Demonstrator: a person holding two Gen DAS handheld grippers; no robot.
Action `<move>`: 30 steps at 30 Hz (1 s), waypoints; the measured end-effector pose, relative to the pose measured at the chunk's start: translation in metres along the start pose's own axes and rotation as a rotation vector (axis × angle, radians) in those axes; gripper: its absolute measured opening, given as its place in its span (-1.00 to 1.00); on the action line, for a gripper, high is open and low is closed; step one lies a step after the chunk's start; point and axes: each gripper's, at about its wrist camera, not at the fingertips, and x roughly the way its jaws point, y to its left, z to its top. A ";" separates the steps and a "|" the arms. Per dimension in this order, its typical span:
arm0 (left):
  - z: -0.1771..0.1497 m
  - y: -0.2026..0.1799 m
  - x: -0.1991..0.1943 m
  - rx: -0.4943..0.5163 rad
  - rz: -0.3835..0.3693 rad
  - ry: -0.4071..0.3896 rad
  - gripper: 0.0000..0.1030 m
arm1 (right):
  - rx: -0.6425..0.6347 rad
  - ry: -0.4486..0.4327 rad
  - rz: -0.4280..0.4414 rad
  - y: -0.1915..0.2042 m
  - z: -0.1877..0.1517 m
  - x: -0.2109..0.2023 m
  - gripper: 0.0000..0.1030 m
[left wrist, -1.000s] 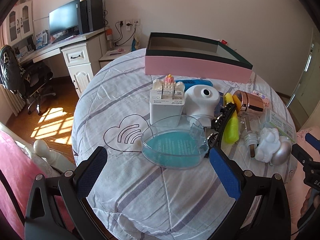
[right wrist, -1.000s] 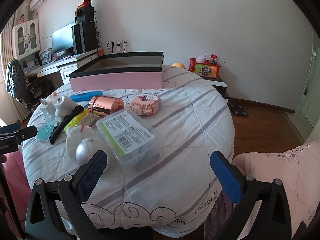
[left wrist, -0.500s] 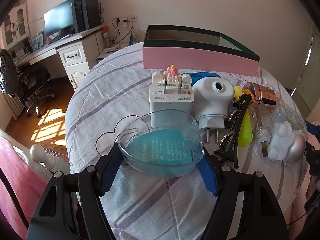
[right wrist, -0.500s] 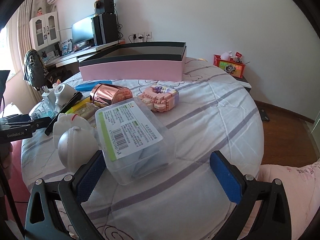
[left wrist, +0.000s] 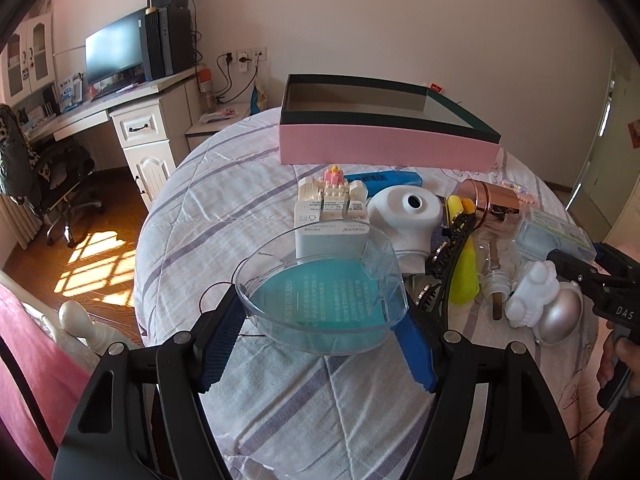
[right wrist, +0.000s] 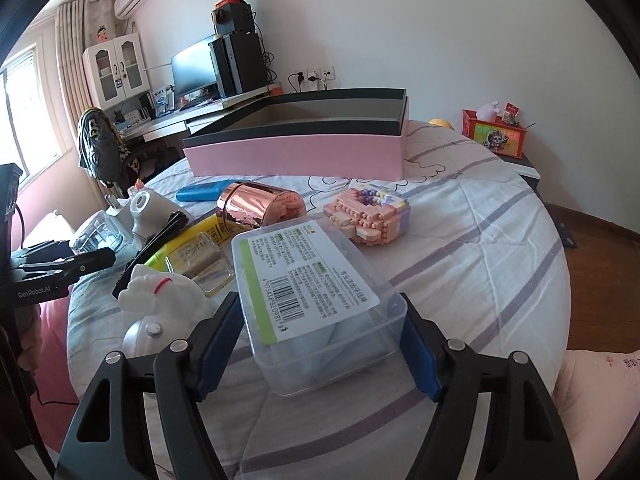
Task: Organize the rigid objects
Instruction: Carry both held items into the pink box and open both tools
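Note:
My left gripper (left wrist: 320, 344) is shut on a clear oval box with a teal bottom (left wrist: 320, 300) and holds it a little above the quilt. My right gripper (right wrist: 320, 344) is shut on a clear rectangular plastic box with a barcode label (right wrist: 312, 292), which still rests on the quilt. The pink open storage box (left wrist: 384, 144) stands at the back of the round table; it also shows in the right wrist view (right wrist: 300, 148).
Between the grippers lie a white charger (left wrist: 328, 228), white plug device (left wrist: 408, 216), black hair clip (left wrist: 448, 260), yellow item (left wrist: 464, 280), rose-gold can (right wrist: 256, 204), white figurine (right wrist: 160, 296), silver ball (left wrist: 560, 316), pink brick model (right wrist: 368, 212) and blue case (right wrist: 204, 192). A desk stands far left.
Both grippers have moved forward and closed: the left onto the oval box, lifting it slightly, the right onto the rectangular box.

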 end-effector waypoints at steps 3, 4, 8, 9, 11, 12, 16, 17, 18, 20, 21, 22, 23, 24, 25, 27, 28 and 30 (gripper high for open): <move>0.009 -0.002 -0.010 0.009 -0.017 -0.029 0.42 | -0.002 -0.033 0.001 0.002 0.007 -0.007 0.45; 0.013 -0.003 -0.013 0.011 -0.027 -0.039 0.42 | -0.005 -0.027 0.008 0.003 0.010 -0.007 0.45; 0.028 -0.007 -0.019 0.024 -0.044 -0.067 0.42 | 0.003 -0.022 0.023 0.003 0.017 -0.003 0.45; 0.032 -0.007 -0.020 0.028 -0.044 -0.073 0.42 | 0.015 -0.041 0.011 0.001 0.017 -0.004 0.45; 0.040 -0.010 -0.024 0.037 -0.062 -0.089 0.42 | 0.035 -0.051 0.025 0.000 0.018 -0.005 0.44; 0.046 -0.011 -0.024 0.040 -0.061 -0.095 0.42 | 0.038 -0.073 0.009 0.000 0.020 -0.008 0.44; 0.067 -0.018 -0.022 0.061 -0.078 -0.109 0.42 | 0.023 -0.092 0.009 0.001 0.034 -0.009 0.42; 0.073 -0.020 -0.022 0.069 -0.084 -0.114 0.42 | 0.021 -0.107 0.007 0.001 0.039 -0.011 0.39; 0.079 -0.022 -0.020 0.078 -0.088 -0.119 0.42 | 0.021 -0.116 0.010 0.001 0.044 -0.012 0.36; 0.093 -0.027 -0.012 0.097 -0.086 -0.122 0.42 | 0.021 -0.126 0.014 0.000 0.055 -0.011 0.33; 0.099 -0.030 -0.007 0.106 -0.084 -0.117 0.42 | 0.011 -0.125 0.005 0.002 0.062 -0.009 0.31; 0.105 -0.032 -0.001 0.111 -0.090 -0.111 0.42 | -0.002 -0.121 -0.003 0.003 0.067 -0.005 0.31; 0.111 -0.033 0.005 0.112 -0.092 -0.100 0.42 | -0.010 -0.125 -0.007 0.004 0.072 -0.003 0.31; 0.116 -0.034 0.009 0.114 -0.093 -0.095 0.42 | -0.015 -0.123 -0.001 0.003 0.076 0.000 0.30; 0.121 -0.035 0.012 0.119 -0.101 -0.098 0.42 | -0.012 -0.125 0.005 0.002 0.080 0.002 0.30; 0.131 -0.038 0.019 0.127 -0.106 -0.108 0.42 | -0.010 -0.131 0.017 0.001 0.089 0.005 0.30; 0.137 -0.038 0.024 0.129 -0.104 -0.101 0.42 | -0.013 -0.134 0.019 0.002 0.094 0.007 0.30; 0.147 -0.038 0.035 0.129 -0.114 -0.089 0.42 | -0.023 -0.146 0.021 0.004 0.106 0.012 0.30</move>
